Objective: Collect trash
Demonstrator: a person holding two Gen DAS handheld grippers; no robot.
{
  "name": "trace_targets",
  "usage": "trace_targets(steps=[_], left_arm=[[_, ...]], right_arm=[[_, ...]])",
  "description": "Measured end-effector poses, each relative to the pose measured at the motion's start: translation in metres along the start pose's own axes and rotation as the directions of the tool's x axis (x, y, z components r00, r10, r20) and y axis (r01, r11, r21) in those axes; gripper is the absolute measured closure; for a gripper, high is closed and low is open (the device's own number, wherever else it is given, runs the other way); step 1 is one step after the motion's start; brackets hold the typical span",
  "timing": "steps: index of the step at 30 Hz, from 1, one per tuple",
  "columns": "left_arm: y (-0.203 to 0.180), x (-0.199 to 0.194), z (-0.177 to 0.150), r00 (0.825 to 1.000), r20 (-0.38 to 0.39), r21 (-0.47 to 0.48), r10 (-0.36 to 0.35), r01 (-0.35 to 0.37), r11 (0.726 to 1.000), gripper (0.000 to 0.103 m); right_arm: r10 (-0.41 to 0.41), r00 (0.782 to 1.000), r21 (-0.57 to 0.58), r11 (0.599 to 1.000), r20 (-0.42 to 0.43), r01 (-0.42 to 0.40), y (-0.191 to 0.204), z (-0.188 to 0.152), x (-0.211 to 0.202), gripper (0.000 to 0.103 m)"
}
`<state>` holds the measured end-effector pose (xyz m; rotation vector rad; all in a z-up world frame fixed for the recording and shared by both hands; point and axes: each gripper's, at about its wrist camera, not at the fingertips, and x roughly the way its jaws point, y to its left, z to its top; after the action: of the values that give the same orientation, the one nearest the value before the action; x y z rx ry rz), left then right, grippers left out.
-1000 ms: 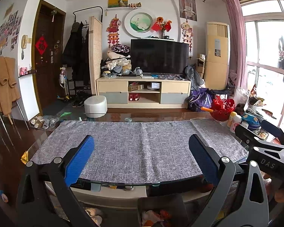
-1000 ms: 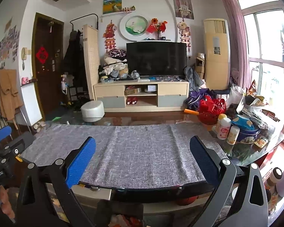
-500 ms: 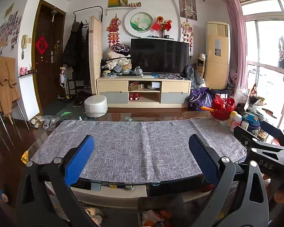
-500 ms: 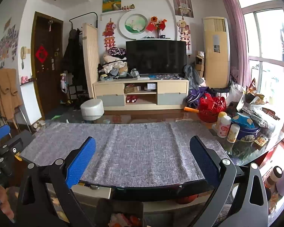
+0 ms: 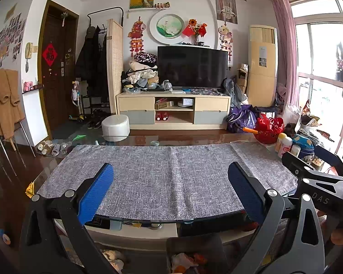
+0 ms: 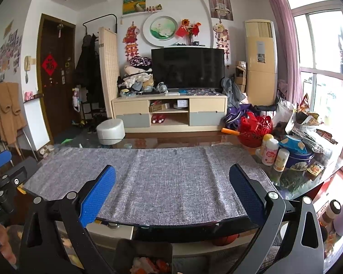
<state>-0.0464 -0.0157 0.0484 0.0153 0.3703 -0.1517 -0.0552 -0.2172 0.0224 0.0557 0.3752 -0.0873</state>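
Both the left gripper [image 5: 170, 190] and right gripper [image 6: 171, 190] are being held near the grey cloth [image 5: 167, 175], jaws spread wide, nothing being gripped.

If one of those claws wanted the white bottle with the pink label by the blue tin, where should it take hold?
Probably around the straight middle of the white bottle, below its yellow cap. It stands upright at the table's right end, with the blue tin behind and a smaller bottle beside it, so the right gripper, jaws open, should come level from the cloth side.
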Motion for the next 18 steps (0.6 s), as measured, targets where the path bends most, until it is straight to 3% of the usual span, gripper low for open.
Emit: trace_targets(steps=[13, 18], left_arm=[[0.0038, 0.0016, -0.0012, 1.0, -0.005, 0.003, 0.001, -0.001, 1.0, 0.008], [0.0049, 0.0063, -0.0008, 0.999, -0.022, 0.013, 0.035, -0.035, 0.999, 0.008]], right_arm=[[0.001, 1.0, -0.005, 1.0, 0.0, -0.001, -0.0006, -0.0018, 0.0024, 0.003], [-0.003, 1.0, -0.011, 1.0, 0.002, 0.003, -0.0005, -0.0011, 0.0038, 0.003]])
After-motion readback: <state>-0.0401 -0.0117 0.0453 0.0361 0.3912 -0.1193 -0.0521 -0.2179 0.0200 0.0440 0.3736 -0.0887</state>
